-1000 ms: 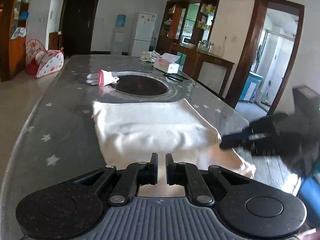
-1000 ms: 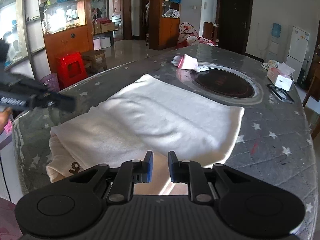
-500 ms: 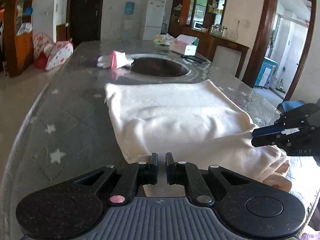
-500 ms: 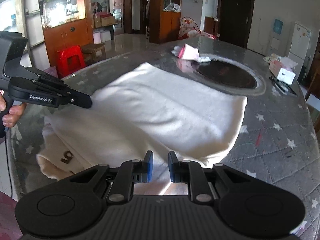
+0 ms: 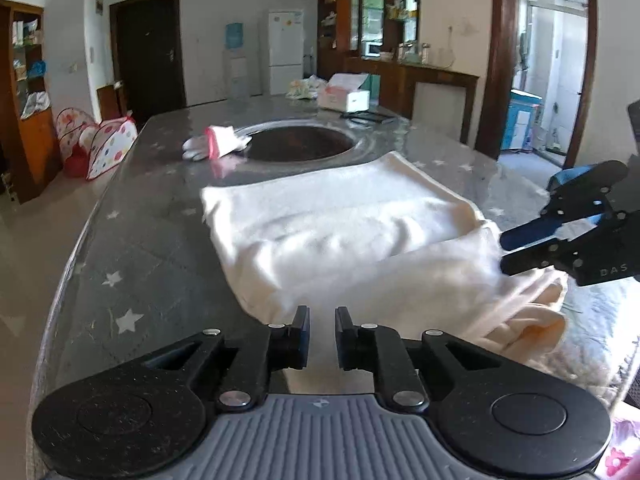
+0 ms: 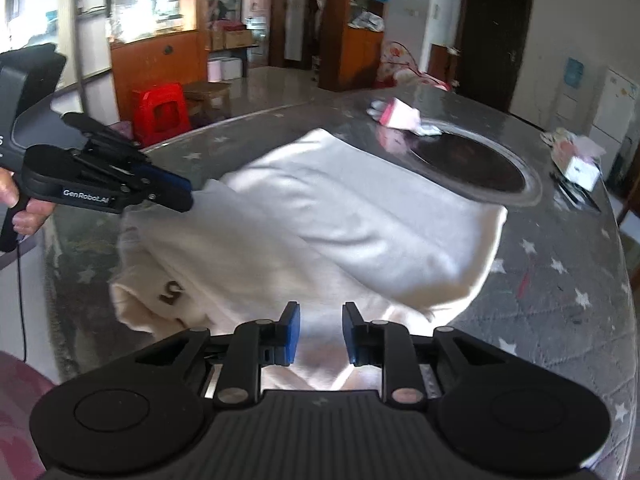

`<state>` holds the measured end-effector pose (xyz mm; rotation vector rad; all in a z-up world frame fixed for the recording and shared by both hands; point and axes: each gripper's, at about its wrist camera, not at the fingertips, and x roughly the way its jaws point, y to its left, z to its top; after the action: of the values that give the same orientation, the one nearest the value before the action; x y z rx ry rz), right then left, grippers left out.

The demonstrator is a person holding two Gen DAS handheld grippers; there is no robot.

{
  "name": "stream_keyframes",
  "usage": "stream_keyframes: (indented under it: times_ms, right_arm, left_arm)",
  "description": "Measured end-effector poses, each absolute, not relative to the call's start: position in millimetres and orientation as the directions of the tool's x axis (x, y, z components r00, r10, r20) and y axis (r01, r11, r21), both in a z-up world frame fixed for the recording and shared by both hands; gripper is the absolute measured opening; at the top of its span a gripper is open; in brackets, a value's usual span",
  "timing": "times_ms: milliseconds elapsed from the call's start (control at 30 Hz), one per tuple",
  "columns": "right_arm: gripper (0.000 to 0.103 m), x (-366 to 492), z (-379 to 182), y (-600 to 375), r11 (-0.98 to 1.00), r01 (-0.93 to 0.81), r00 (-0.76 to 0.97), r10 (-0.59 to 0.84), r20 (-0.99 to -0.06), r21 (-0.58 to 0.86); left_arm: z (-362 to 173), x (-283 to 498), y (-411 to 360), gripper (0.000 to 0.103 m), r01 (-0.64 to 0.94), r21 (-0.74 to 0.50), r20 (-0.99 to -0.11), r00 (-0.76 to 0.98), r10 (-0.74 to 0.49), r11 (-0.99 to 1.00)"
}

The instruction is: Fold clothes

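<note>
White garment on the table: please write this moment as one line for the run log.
stage: fold clothes | white garment: folded, flat on table | left tool: open, empty | right tool: open, empty

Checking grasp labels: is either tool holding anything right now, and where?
Nothing held. Left tool and right tool both stand open over the near edge of the white garment, gaps empty.
</note>
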<state>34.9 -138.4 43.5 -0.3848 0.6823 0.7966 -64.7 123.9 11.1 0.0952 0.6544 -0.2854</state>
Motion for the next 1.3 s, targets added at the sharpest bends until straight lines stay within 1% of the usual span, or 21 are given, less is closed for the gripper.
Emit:
stream_keyframes:
  times_ms: [100, 133, 200, 267, 433, 533, 667, 700, 733, 867, 967, 1133, 1200, 1267, 1300]
  right_arm:
    - [0.026, 29.7, 39.5, -136.5, 0.634, -0.771, 0.485, 0.529, -0.697, -0.055]
    - [0.027, 29.8, 33.6, -136.0, 0.635, -0.771, 0.478, 0.519, -0.709, -0.055]
    - [0.027, 29.7, 28.5, -137.1, 0.641, -0.766, 0.475, 0.510, -0.717, -0.051]
    - [0.027, 29.0, 32.7, -138.7, 0.641, -0.766, 0.476, 0.518, -0.711, -0.046]
    - [0.027, 40.0, 48.4, -136.7, 0.650, -0.757, 0.511, 0.535, -0.673, -0.058]
    - [0.027, 58.1, 45.0, -134.4, 0.679, -0.733, 0.522, 0.525, -0.672, -0.039]
    - [0.027, 72.5, 29.9, -136.9, 0.713, -0.701, 0.520, 0.500, -0.693, -0.011]
    - [0.027, 73.4, 27.6, -137.9, 0.716, -0.698, 0.521, 0.496, -0.694, -0.012]
    - [0.027, 73.3, 26.7, -140.2, 0.718, -0.696, 0.525, 0.495, -0.693, -0.014]
    - [0.027, 65.5, 37.1, -144.0, 0.710, -0.704, 0.528, 0.507, -0.682, -0.017]
    - [0.031, 51.7, 41.8, -143.5, 0.672, -0.739, 0.511, 0.528, -0.678, -0.034]
    - [0.031, 35.2, 31.8, -142.3, 0.646, -0.761, 0.494, 0.506, -0.707, -0.069]
    - [0.032, 32.9, 31.0, -143.6, 0.651, -0.755, 0.501, 0.500, -0.706, -0.075]
    - [0.032, 30.9, 32.4, -145.4, 0.654, -0.752, 0.507, 0.498, -0.703, -0.079]
    - [0.032, 30.0, 34.1, -146.6, 0.654, -0.752, 0.508, 0.499, -0.702, -0.079]
  left_arm:
    - [4.3, -69.5, 120.1, 0.017, 0.308, 0.003, -0.630, 0.739, -0.237, 0.951]
    - [0.1, -70.3, 119.7, 0.018, 0.306, 0.010, -0.639, 0.734, -0.229, 0.952]
    - [-1.8, -72.3, 120.9, 0.019, 0.302, 0.010, -0.637, 0.737, -0.227, 0.953]
    - [3.0, -72.8, 120.7, 0.019, 0.302, 0.009, -0.637, 0.736, -0.227, 0.953]
    - [18.7, -65.7, 115.6, 0.019, 0.313, 0.029, -0.602, 0.763, -0.233, 0.949]
    - [17.9, -49.8, 116.6, 0.019, 0.300, -0.005, -0.605, 0.759, -0.242, 0.954]
    - [3.6, -31.7, 119.0, 0.019, 0.281, -0.013, -0.643, 0.733, -0.223, 0.960]
    - [-0.3, -29.5, 120.3, 0.021, 0.279, -0.015, -0.650, 0.727, -0.222, 0.960]
    - [-1.4, -29.4, 121.7, 0.021, 0.279, -0.018, -0.648, 0.728, -0.224, 0.960]
    - [3.9, -34.3, 121.9, 0.022, 0.283, -0.012, -0.645, 0.730, -0.224, 0.959]
    - [7.8, -43.4, 116.9, 0.023, 0.300, 0.012, -0.636, 0.738, -0.225, 0.954]
    - [11.3, -62.1, 104.8, 0.023, 0.356, 0.016, -0.630, 0.729, -0.267, 0.934]
    - [11.4, -70.0, 100.8, 0.023, 0.374, 0.024, -0.633, 0.723, -0.276, 0.927]
    - [11.8, -77.8, 100.8, 0.031, 0.383, 0.039, -0.633, 0.724, -0.274, 0.923]
    - [11.9, -81.5, 101.3, 0.037, 0.385, 0.047, -0.632, 0.726, -0.271, 0.922]
